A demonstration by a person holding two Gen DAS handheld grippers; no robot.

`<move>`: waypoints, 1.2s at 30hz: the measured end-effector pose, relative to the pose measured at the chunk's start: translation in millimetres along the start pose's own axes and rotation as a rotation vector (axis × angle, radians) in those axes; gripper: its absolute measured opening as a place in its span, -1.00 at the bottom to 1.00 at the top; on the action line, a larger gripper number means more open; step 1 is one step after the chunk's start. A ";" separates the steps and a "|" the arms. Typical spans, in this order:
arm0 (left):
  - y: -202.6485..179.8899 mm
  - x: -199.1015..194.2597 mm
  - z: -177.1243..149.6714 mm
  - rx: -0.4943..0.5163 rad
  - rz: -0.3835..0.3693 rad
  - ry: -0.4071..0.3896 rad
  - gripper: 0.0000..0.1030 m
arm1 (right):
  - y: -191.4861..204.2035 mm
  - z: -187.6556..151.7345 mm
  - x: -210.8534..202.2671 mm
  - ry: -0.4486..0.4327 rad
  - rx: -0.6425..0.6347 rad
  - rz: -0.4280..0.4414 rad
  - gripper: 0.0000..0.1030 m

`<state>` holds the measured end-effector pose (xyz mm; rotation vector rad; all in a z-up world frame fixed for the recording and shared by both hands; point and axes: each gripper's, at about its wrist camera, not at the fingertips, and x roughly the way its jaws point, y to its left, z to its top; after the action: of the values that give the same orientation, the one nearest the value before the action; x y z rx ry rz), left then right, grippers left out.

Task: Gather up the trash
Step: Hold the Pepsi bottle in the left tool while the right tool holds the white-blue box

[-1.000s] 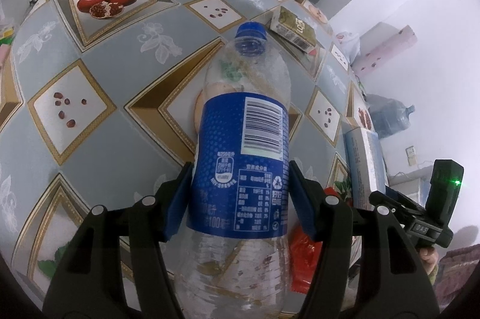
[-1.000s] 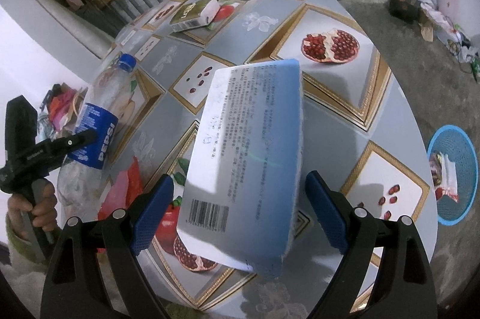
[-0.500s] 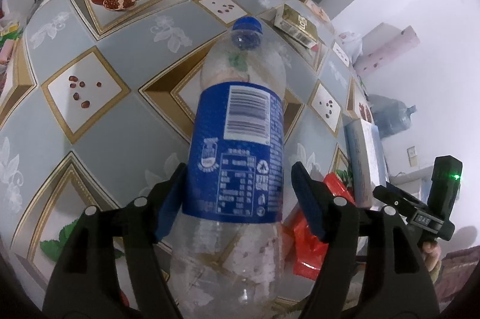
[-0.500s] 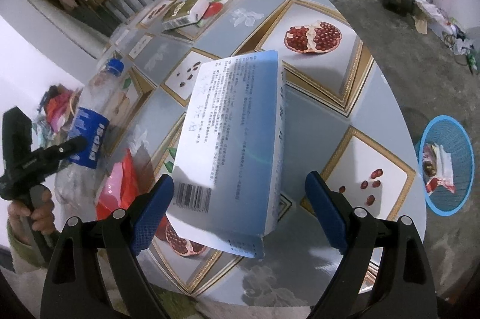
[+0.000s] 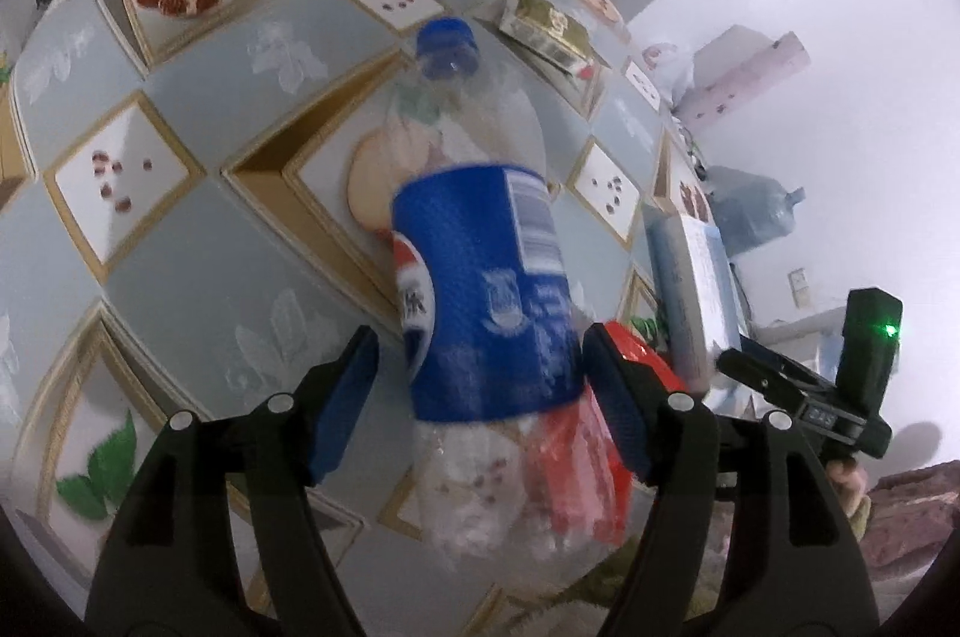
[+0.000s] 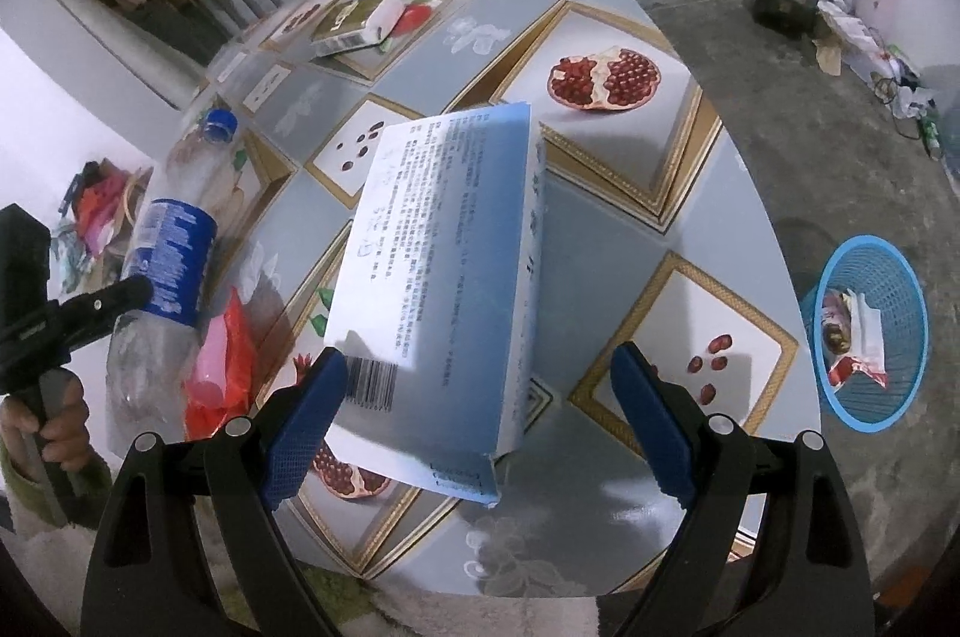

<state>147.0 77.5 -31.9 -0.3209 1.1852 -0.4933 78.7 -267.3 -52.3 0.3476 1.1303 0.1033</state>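
Only the right view shows the blue basket; left tool gapes around the bottle; right tool open.

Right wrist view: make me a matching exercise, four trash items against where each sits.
Things:
1. plastic bottle
2. blue box
3. red wrapper
4. green packet

Places:
A. far side of the table
B. between the open right gripper's fingers
C. at the left gripper
D. on the table between bottle and box

Pairs: 1-C, 2-B, 3-D, 4-A
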 end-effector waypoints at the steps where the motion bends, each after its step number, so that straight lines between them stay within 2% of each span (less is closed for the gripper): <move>1: -0.1 0.4 2.8 0.001 0.004 -0.006 0.29 | 0.7 0.8 0.5 -0.002 0.000 -0.001 0.68; 9: -5.8 11.7 23.0 0.011 0.042 -0.028 0.29 | 7.0 7.5 7.4 -0.020 0.005 -0.005 0.68; 14: -8.8 20.1 27.9 0.047 0.118 -0.038 0.29 | 6.0 10.9 12.2 -0.026 0.010 0.016 0.68; 17: -6.5 21.0 27.5 0.059 0.137 -0.040 0.29 | 5.0 12.4 11.4 -0.026 0.009 0.010 0.68; 28: 8.8 9.9 25.5 0.019 0.107 -0.068 0.29 | 6.8 18.9 13.2 -0.005 0.032 0.031 0.68; 36: 7.0 14.0 26.7 0.017 0.095 -0.059 0.26 | 23.4 20.0 17.6 0.009 -0.014 -0.012 0.68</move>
<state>177.5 75.7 -37.2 -0.2622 1.1325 -0.4086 106.4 -245.2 -52.4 0.3279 1.1405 0.1018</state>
